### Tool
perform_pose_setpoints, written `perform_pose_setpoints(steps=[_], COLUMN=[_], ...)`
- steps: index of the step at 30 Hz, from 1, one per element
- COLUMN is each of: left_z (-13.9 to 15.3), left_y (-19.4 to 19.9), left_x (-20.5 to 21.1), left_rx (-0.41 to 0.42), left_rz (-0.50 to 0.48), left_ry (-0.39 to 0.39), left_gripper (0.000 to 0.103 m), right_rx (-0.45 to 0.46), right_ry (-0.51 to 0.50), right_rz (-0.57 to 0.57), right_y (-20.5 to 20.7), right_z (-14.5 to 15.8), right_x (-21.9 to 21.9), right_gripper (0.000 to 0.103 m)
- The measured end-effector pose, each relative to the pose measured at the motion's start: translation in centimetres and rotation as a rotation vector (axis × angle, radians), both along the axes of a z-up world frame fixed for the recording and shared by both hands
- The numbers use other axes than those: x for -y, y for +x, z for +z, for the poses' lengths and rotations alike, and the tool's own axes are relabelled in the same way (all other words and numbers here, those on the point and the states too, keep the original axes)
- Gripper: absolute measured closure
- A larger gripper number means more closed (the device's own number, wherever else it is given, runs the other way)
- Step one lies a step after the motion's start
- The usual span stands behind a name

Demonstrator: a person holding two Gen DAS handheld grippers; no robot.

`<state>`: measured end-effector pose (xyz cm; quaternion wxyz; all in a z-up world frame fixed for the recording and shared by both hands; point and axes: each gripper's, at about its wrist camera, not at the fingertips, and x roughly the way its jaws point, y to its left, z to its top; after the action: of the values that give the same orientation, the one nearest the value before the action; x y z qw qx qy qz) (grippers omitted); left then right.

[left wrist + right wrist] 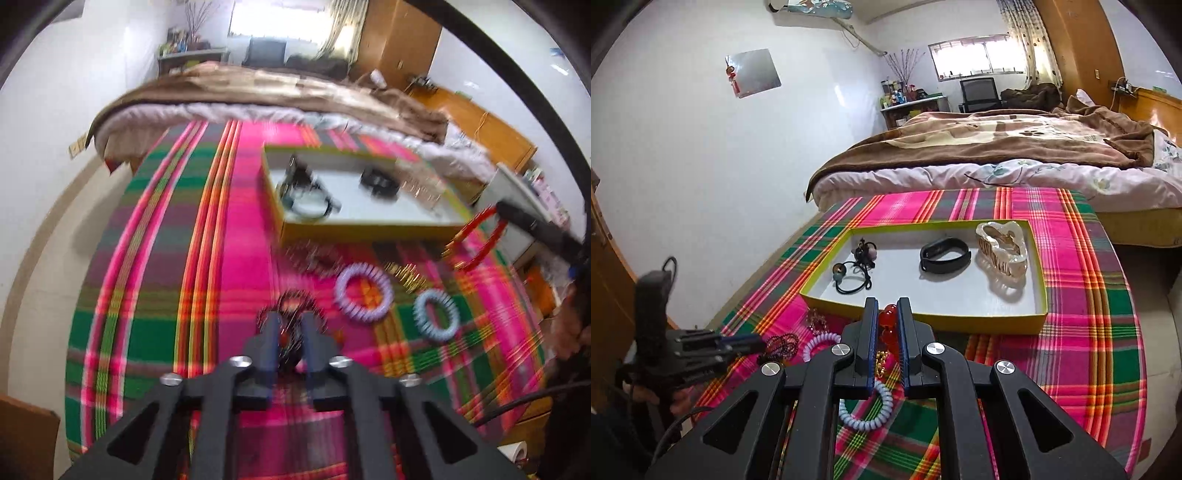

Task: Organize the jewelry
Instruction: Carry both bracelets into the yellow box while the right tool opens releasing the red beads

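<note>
Mid-sort on the plaid-covered table: some pieces already lying in the shallow yellow-walled tray, others not yet moved. Right claw pressed nearly together, pinching a red bead bracelet between its blue pads, lifted clear of the cloth just short of the tray's near wall; from the left wrist view, that same bracelet hanging as a red loop at about three o'clock. Inside the tray, black hair ties toward nine o'clock, a black wristband near the middle, a pearly hair claw clip toward three o'clock. Left claw slightly spread, low over a dark beaded bracelet on the cloth, beads showing between the fingers but, through heavy blur, no telling whether the pads touch them; judged not gripped. Beside it toward two o'clock, a lilac coil hair tie, then a pale blue coil hair tie, with a gold chain between them and the tray. Step in hand, most likely: carrying the red bracelet into the tray. Next move calls for clearing the near wall, lowering over bare floor between wristband and hair ties, then parting the pads; for the left, closing squarely on the dark beads before any lift.
</note>
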<state>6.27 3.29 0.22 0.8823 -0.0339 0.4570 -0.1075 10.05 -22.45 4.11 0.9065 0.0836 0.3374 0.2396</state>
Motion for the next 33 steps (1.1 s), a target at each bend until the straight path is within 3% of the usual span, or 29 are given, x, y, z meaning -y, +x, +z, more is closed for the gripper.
perform_pose_setpoints(steps=[1,2,6,7,9,10,11,15,25,33], left_z=[-0.6,-1.1,-1.7,-1.8,-1.8,-1.8,-1.7,-1.4,3.0,5.9], left_y=[0.0,0.0,-0.1,0.0,0.4,0.5,0.5,0.4,1.5,4.6], left_x=[0.1,0.2,1.3,1.5,1.9,2.0,2.0,1.9,1.1,1.5], left_rx=[-0.015,-0.029,-0.016,-0.014,-0.011,-0.005,-0.004,0.008,0.094,0.137], left_rz=[-0.005,-0.007,-0.024,-0.023,-0.019,-0.019,-0.015,-0.014,0.005,-0.005], left_ry=[0.007,0.009,0.066,0.080,0.116,0.126,0.126,0.109,0.047,0.001], left_gripper=[0.055,0.048,0.048,0.049,0.063,0.078,0.083,0.091,0.092,0.092], right_rx=[-0.002,-0.002,0.001,0.003,0.009,0.011,0.012,0.013,0.034,0.019], right_ry=[-0.001,0.000,0.003,0.003,0.004,0.005,0.006,0.005,0.005,0.013], right_rz=[-0.001,-0.002,-0.001,0.000,0.001,0.000,-0.002,-0.009,-0.020,-0.042], right_y=[0.1,0.1,0.1,0.0,0.0,-0.1,-0.1,0.0,1.3,4.5], right_z=[-0.1,0.0,0.2,0.2,0.4,0.4,0.5,0.5,2.2,2.6], right_x=[0.0,0.0,0.0,-0.1,-0.1,-0.1,-0.1,0.2,0.5,0.4], right_gripper=[0.093,0.093,0.093,0.093,0.093,0.093,0.093,0.093,0.093,0.093])
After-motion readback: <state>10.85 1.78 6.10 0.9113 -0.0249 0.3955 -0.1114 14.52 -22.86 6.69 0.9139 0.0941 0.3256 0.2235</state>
